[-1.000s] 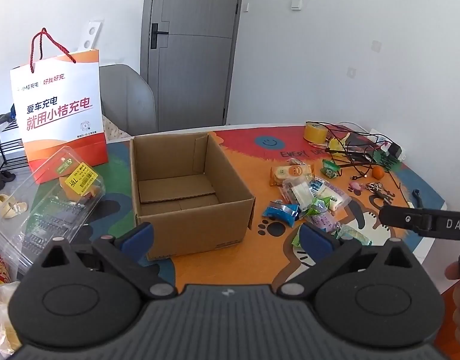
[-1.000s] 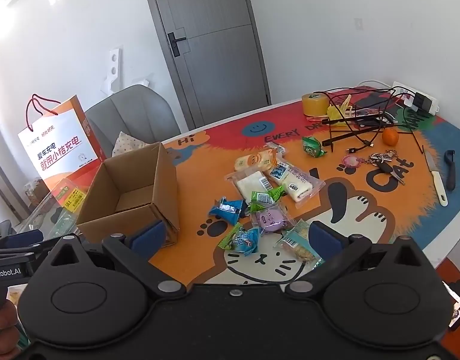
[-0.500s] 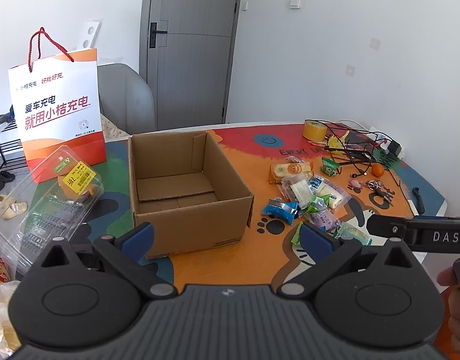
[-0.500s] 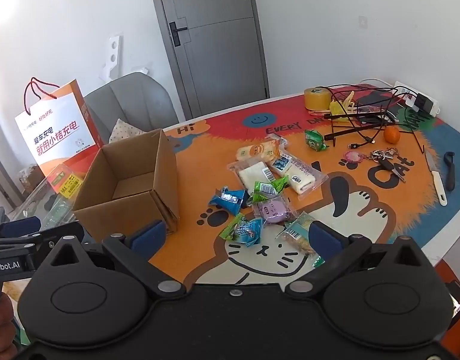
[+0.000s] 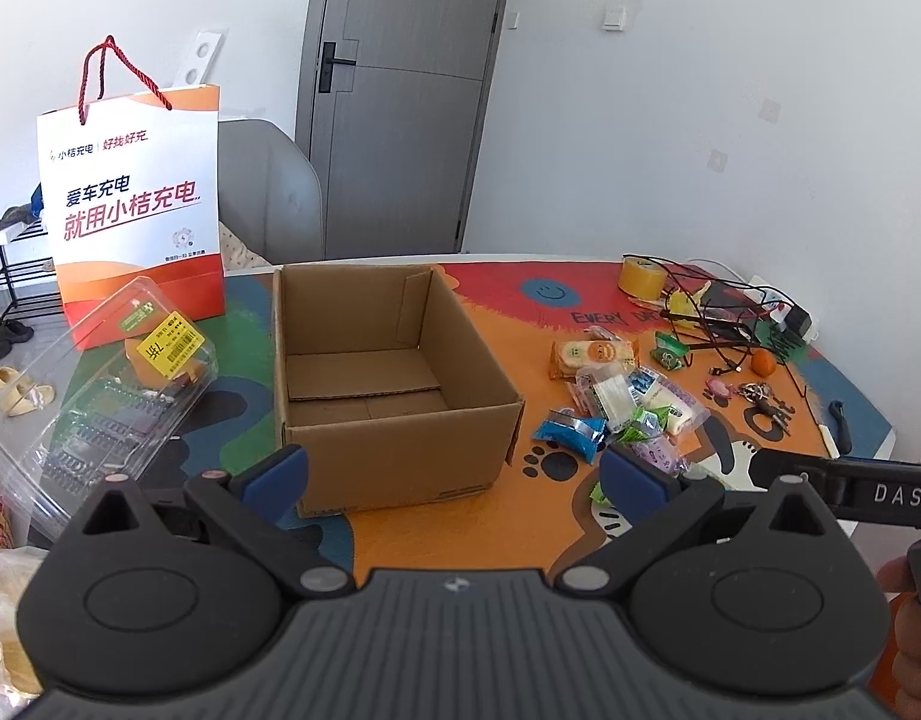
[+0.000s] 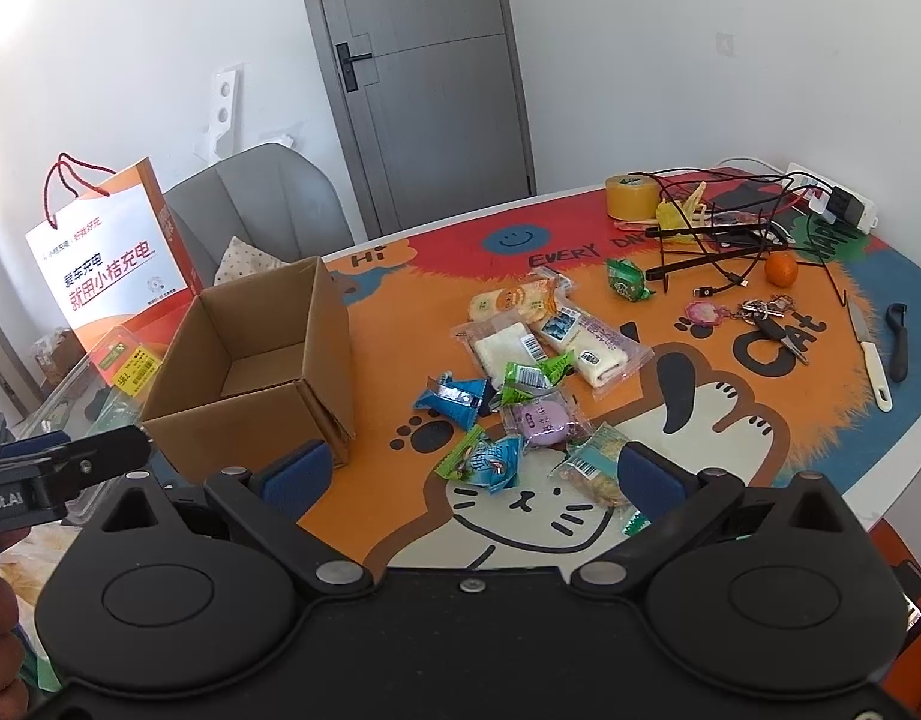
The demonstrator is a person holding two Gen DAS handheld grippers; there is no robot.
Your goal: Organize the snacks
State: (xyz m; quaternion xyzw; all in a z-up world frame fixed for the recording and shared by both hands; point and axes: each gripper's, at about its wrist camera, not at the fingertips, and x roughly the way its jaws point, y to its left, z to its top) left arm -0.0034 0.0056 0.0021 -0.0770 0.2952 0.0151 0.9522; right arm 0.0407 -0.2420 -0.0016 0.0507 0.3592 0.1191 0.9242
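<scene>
Right hand-held gripper [image 6: 472, 471] spread wide, empty; snacks [image 6: 520, 372] just ahead.

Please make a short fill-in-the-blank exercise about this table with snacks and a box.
1. The brown cardboard box is open and holds ____ snacks.
2. The small round fruit beside the black cables is ____ in colour.
3. The jaws of the right gripper stand ____, holding nothing.
4. The flat purple snack packet lies on the table, ____ the box.

Missing words: no; orange; open; outside
</scene>
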